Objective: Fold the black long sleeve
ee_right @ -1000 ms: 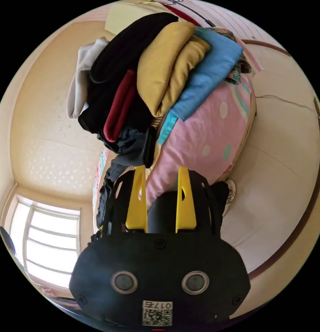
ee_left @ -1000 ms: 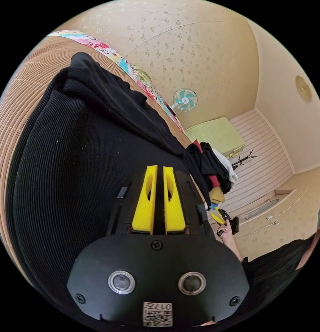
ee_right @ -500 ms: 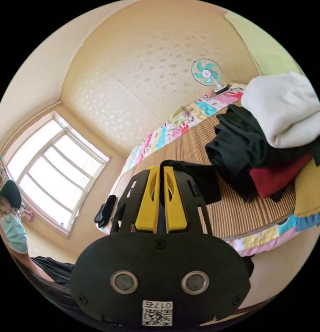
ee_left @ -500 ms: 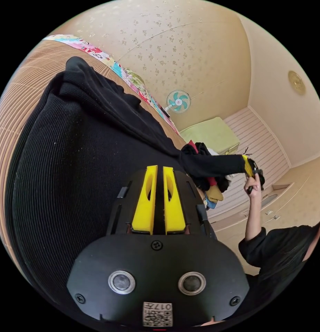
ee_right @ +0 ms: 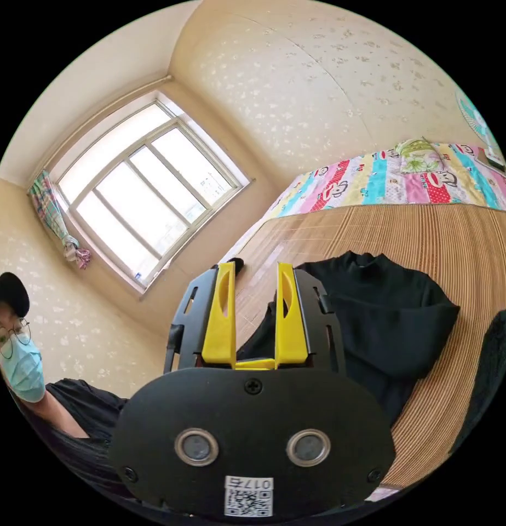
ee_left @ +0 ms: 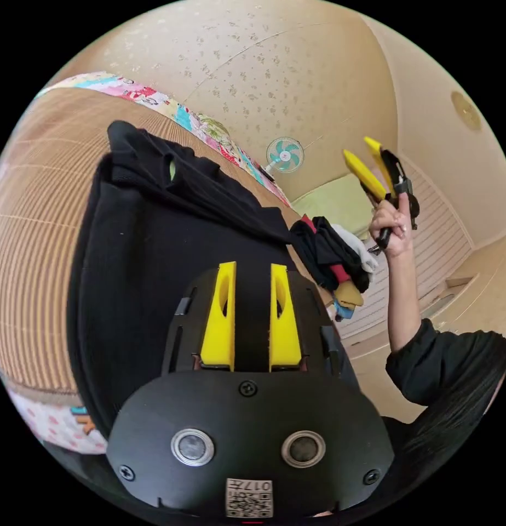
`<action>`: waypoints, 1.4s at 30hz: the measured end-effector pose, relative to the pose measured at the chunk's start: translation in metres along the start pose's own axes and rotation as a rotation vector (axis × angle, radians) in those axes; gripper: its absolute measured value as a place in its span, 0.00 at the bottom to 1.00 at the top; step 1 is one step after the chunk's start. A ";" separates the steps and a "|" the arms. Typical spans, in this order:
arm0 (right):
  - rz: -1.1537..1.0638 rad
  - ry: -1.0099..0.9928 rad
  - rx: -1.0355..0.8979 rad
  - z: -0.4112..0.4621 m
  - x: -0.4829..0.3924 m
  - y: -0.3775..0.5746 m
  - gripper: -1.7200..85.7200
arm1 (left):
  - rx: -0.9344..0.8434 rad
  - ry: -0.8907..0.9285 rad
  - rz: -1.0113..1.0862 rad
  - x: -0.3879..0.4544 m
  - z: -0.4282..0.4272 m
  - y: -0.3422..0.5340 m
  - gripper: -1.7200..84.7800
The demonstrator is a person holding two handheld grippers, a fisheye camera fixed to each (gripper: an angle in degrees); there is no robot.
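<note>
Your black ribbed long-sleeve top [ee_left: 132,263] lies on the woven bamboo mat [ee_left: 39,219] of the bed, with one sleeve already laid across the body; I judge the final folds are left to do. Your left gripper [ee_left: 252,307] hovers above it, jaws apart and empty. Farther right sits a pile of mixed folded clothes [ee_left: 335,263]. Your right gripper [ee_left: 373,164] is raised in the air, jaws spread, holding nothing. A patterned colourful sheet [ee_right: 384,181] borders the mat, and a window [ee_right: 138,197] lights the beige room.
</note>
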State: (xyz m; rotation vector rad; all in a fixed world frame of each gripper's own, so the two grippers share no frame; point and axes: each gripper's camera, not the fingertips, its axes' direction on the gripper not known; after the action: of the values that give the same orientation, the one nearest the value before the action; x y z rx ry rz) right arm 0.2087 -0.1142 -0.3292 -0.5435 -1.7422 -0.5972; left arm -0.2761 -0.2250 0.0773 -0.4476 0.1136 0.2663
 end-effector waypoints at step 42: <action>0.320 0.507 -0.141 -0.046 0.009 0.290 0.06 | -0.060 -0.198 -0.259 0.064 -0.153 0.127 0.07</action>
State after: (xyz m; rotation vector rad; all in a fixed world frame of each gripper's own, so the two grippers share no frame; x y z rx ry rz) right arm 0.4245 0.0777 -0.2779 -0.6851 -1.1140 -0.5711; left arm -0.2578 -0.1682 -0.1229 -0.4875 -0.1460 0.0582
